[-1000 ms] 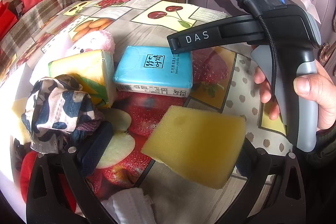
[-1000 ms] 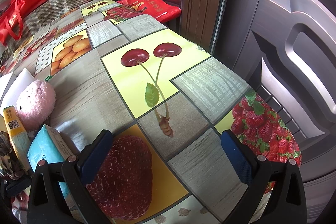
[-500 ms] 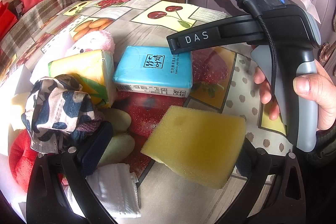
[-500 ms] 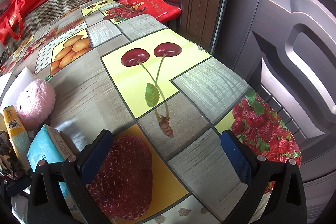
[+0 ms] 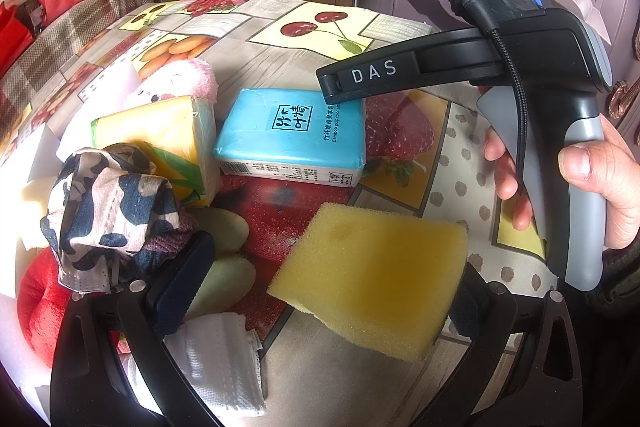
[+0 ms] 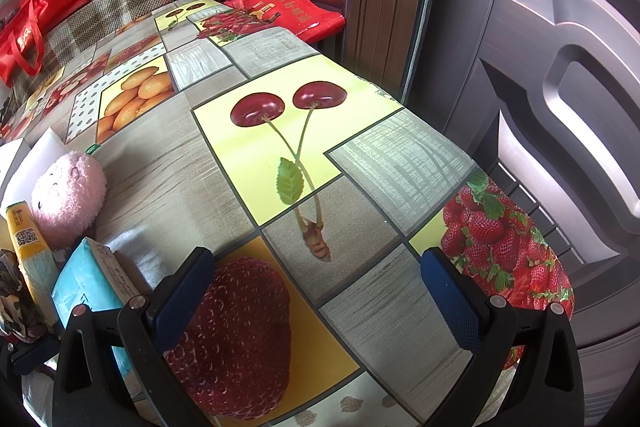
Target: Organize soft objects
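Note:
In the left wrist view my left gripper [image 5: 324,291] is wide open, and a yellow sponge [image 5: 372,285] lies between its fingers, against the right one. Ahead lie a blue tissue pack [image 5: 292,137], a yellow-green tissue pack [image 5: 160,139], a pink plush [image 5: 180,79], a camouflage cloth [image 5: 108,211], a white folded mask [image 5: 220,363] and a red plush [image 5: 40,307]. The right gripper's body [image 5: 520,67] hangs at the right, above the blue pack. In the right wrist view my right gripper [image 6: 316,291] is open and empty over the tablecloth, with the blue pack [image 6: 88,283] and the pink plush [image 6: 68,199] at the left.
A fruit-print tablecloth [image 6: 260,147] covers the table. Its far and right edges meet dark doors [image 6: 560,67]. Red bags [image 6: 28,27] sit on a plaid seat at the back left. A red bag [image 6: 288,11] lies past the far edge.
The left gripper has drawn back a little, bringing the white mask and the red plush into view at the bottom left. The right gripper has not moved.

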`<state>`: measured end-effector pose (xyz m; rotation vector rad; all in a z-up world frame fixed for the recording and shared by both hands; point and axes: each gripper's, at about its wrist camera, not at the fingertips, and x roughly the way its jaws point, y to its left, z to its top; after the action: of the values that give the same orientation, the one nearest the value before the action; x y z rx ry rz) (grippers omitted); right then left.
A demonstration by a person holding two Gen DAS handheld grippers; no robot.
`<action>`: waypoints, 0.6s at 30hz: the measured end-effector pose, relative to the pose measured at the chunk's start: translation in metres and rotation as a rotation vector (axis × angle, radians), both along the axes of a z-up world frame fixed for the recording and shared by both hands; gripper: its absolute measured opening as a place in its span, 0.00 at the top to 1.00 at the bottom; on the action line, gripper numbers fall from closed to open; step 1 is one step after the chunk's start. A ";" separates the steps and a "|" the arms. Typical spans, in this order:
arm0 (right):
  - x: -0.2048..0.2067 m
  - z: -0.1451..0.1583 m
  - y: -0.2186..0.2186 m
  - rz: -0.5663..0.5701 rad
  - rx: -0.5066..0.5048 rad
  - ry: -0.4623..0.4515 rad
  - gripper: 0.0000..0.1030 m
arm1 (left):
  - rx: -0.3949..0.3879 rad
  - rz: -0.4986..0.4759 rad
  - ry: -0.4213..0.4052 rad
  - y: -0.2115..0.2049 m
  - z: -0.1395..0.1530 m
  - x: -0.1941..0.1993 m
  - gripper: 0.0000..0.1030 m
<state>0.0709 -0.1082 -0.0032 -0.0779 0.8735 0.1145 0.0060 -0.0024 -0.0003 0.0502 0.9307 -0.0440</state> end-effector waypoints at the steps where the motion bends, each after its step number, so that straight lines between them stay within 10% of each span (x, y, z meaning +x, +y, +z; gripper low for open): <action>1: 0.000 0.000 0.001 0.000 0.000 0.000 0.00 | 0.001 0.001 -0.001 -0.001 0.000 0.000 0.01; 6: -0.001 0.003 -0.008 0.013 0.066 -0.014 0.00 | -0.098 0.022 -0.136 0.004 0.023 -0.023 0.01; 12: -0.018 0.019 -0.055 0.113 0.473 -0.153 0.00 | -0.212 0.140 -0.402 0.039 0.079 -0.090 0.00; 18: -0.056 0.051 -0.039 0.349 0.381 -0.293 0.00 | -0.132 0.410 -0.569 0.098 0.105 -0.154 0.00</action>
<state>0.0150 -0.1474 0.0477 0.1083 0.5275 0.5798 -0.1478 0.0954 0.1046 -0.2412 0.3537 0.2770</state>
